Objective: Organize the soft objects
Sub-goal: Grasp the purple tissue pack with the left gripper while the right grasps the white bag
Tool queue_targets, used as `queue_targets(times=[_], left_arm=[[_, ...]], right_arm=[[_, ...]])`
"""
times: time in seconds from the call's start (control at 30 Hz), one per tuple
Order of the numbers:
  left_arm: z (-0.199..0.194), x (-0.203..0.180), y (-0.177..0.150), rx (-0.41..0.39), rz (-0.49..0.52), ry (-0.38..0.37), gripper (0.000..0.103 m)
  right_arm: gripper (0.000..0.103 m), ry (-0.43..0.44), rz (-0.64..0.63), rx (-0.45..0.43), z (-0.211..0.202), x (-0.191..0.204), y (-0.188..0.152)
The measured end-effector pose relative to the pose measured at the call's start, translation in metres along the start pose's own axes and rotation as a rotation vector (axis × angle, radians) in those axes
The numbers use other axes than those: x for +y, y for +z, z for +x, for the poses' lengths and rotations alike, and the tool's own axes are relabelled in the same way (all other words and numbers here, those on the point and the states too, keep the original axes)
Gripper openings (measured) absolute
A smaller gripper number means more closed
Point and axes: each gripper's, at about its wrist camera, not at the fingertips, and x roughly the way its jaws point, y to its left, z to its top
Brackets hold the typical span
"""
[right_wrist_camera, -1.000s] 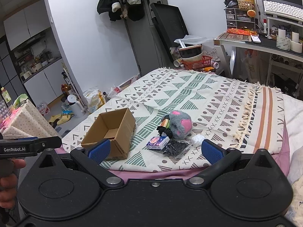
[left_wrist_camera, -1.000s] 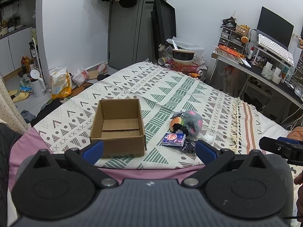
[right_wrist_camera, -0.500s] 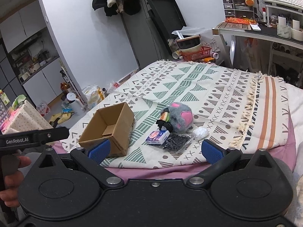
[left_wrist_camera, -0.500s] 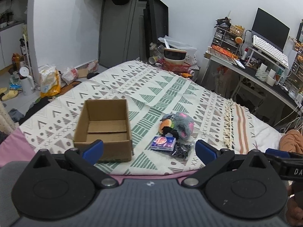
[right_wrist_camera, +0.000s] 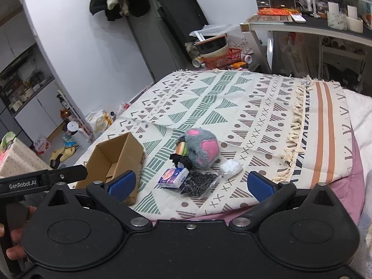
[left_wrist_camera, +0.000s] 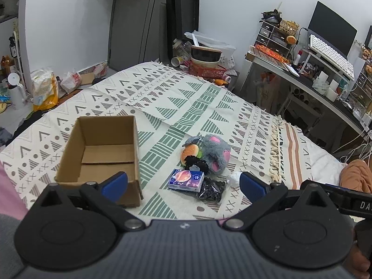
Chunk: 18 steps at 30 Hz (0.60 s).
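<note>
Grey and pink plush makes up the largest soft object, a round toy (left_wrist_camera: 215, 154) lying on the patterned blanket (left_wrist_camera: 176, 97) that covers the bed, near its front edge. A small burger-shaped plush (left_wrist_camera: 189, 154) touches its left side, and a black scrunchie-like piece (left_wrist_camera: 196, 162) sits against the front of both. Just in front of these lies a blue and purple tissue pack (left_wrist_camera: 186, 179), with a clear bag of dark bits (left_wrist_camera: 211, 189) touching its right side and a crumpled white wad (right_wrist_camera: 231, 167) just beyond that bag. To the left of the cluster, apart from it, stands an open cardboard box (left_wrist_camera: 104, 153), with only its bottom flaps showing inside. The left tongs (left_wrist_camera: 183, 183) hover over the bed's front edge with their blue pads spread wide and nothing between them; the right tongs (right_wrist_camera: 190, 183) hang likewise, wide apart and holding nothing, the cluster lying ahead of the gap. A hand (right_wrist_camera: 10, 237) grips the handle at the lower left of the right wrist view. Beyond the bed stand a red basket (left_wrist_camera: 205, 69) with stacked bowls and a cluttered bench (left_wrist_camera: 311, 86) carrying a keyboard (left_wrist_camera: 331, 55).
</note>
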Motion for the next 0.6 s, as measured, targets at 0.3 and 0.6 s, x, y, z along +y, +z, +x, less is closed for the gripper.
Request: queue_targets(times=[0.3, 0.6], left_arm=[[0.035, 0.004, 0.012, 0.03, -0.035, 0.006, 0.1], [0.078, -0.003, 0.022, 0.06, -0.026, -0.016, 0.096]], right_arm=[[0.103, -0.001, 0.081, 0.028, 0.032, -0.02, 0.011], [0.103, 0.03, 0.234, 0.067, 0.073, -0.046, 0.019]])
